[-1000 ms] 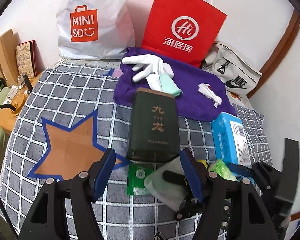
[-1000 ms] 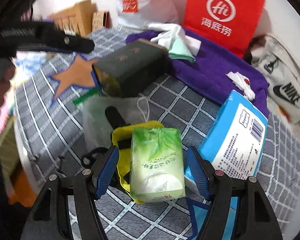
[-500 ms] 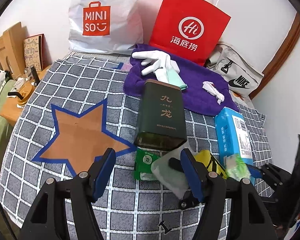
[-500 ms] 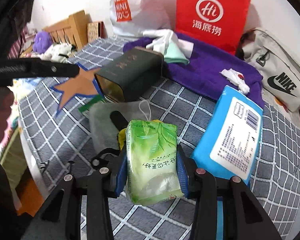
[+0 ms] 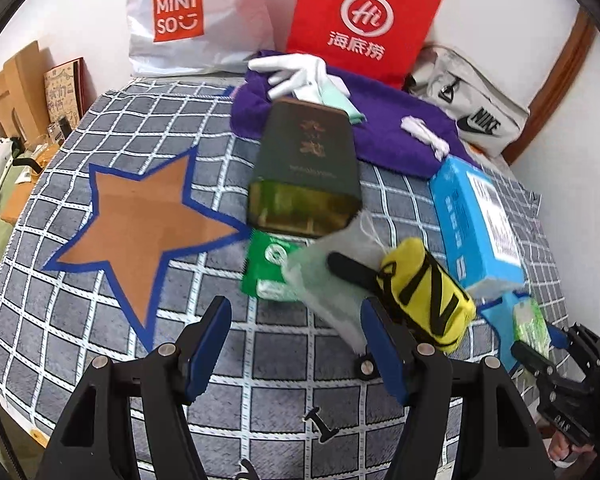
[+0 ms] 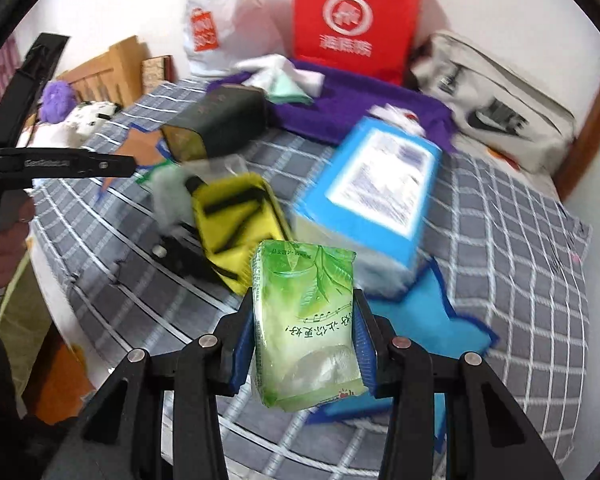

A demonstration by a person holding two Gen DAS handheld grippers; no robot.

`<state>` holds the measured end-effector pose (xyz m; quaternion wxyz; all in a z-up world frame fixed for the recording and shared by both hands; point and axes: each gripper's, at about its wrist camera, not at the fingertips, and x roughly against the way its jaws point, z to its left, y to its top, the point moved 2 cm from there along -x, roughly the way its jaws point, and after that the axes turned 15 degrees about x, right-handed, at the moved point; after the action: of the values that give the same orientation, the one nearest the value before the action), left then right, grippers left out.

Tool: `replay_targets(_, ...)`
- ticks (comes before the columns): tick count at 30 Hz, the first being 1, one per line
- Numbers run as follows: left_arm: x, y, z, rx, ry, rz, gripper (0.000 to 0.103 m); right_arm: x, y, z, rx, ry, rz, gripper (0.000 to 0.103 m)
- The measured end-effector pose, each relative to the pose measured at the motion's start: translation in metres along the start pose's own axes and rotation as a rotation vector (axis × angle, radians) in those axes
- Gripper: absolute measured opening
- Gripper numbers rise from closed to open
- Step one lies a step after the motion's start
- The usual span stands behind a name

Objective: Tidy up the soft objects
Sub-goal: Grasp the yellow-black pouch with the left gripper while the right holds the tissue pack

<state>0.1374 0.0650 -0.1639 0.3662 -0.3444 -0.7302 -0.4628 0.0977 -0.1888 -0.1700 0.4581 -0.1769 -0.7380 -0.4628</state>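
My right gripper (image 6: 304, 344) is shut on a green tissue pack (image 6: 306, 320) and holds it above the checked blanket; the pack also shows in the left wrist view (image 5: 531, 326). My left gripper (image 5: 296, 344) is open and empty, low over the blanket in front of a grey-green mesh pouch (image 5: 332, 280) and a yellow pouch (image 5: 424, 294). A blue tissue box (image 5: 478, 224) lies at the right. A white glove (image 5: 290, 70) and a mint cloth (image 5: 340, 98) lie on a purple towel (image 5: 384, 128) at the back.
A dark green tin (image 5: 306, 172) lies mid-blanket beside a brown star patch (image 5: 140, 224). A small green packet (image 5: 266, 272) lies before the tin. A blue patch (image 6: 424, 316) lies under my right gripper. Miniso bag (image 5: 188, 20), red bag (image 5: 364, 20) and Nike bag (image 5: 468, 108) line the wall.
My right gripper closed on the green tissue pack and lifted it off the yellow pouch, moving right. My left gripper pulled back and stayed open.
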Motion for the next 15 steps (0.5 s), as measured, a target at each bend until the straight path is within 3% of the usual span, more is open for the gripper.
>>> replay_targets(4, -0.002, -0.01, -0.008, -0.024, -0.009, -0.013, 0.065, -0.009, -0.015, -0.011, -0.045, -0.035, 0.018, 0.043)
replay_targets(9, -0.005, -0.017, -0.03, -0.085, -0.029, -0.019, 0.065, -0.023, -0.021, -0.017, -0.078, 0.003, 0.001, 0.045)
replay_targets(13, -0.015, -0.018, -0.049, -0.132, -0.041, -0.031, 0.065, -0.033, -0.023, -0.011, -0.064, 0.015, 0.015, 0.05)
replay_targets(15, -0.02, -0.02, -0.055, -0.143, -0.061, -0.027, 0.065, -0.035, -0.026, -0.011, -0.065, 0.014, 0.025, 0.058)
